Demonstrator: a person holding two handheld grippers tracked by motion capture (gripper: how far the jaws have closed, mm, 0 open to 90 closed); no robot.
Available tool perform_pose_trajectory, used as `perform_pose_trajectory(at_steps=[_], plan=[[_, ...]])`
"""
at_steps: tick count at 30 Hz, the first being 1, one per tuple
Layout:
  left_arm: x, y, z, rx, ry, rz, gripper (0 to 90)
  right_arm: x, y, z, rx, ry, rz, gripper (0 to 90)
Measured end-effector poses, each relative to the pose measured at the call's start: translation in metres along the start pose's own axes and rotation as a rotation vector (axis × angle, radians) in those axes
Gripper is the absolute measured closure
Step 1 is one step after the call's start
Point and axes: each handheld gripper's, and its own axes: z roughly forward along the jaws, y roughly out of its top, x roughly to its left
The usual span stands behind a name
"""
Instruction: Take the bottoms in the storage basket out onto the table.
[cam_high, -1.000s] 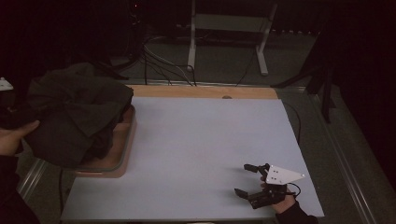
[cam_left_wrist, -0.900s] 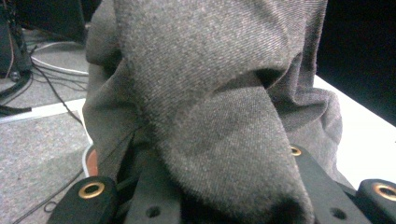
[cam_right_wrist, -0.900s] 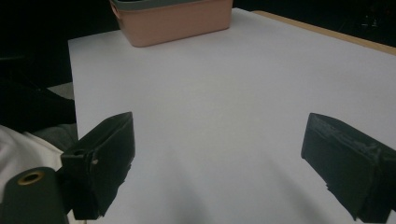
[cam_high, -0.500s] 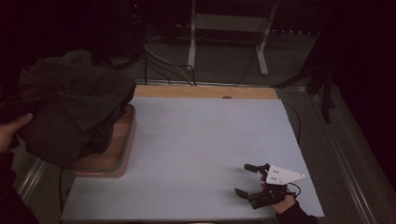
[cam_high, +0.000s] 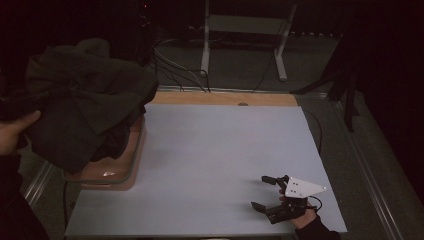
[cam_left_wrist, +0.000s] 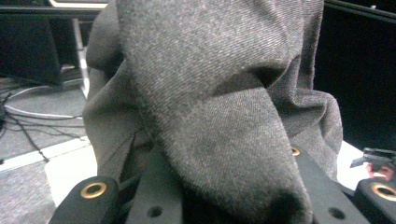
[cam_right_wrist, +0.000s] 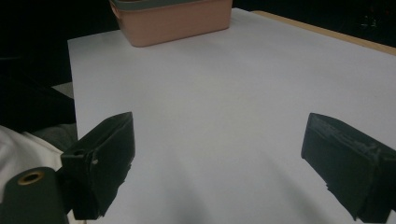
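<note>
One dark garment (cam_high: 85, 117) hangs clamped in the left gripper (cam_left_wrist: 224, 196) above the pink basket (cam_high: 131, 167); right gripper (cam_high: 263, 192), near the basket, gapes wide and empty.

You have a dark grey, twill-woven cloth garment (cam_high: 85, 115) bunched into a crumpled heap, lifted above the pink plastic basket (cam_high: 112, 174) at the table's left edge; its lower folds hang into the basket, and one thick fold (cam_left_wrist: 224, 140) drapes close before the left gripper's camera
</note>
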Motion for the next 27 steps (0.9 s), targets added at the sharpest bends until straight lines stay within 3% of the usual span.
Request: perform_pose_trajectory(at_steps=[13, 27], plan=[[-0.024, 0.023, 0.026, -0.025, -0.101, 0.038, 75.2, 0.000, 0.000, -0.001, -0.003, 0.001, 0.000, 9.9], [-0.052, 0.038, 0.085, -0.022, -0.220, 0.071, 75.2, 0.000, 0.000, -0.004, -0.013, 0.000, -0.001, 9.9]])
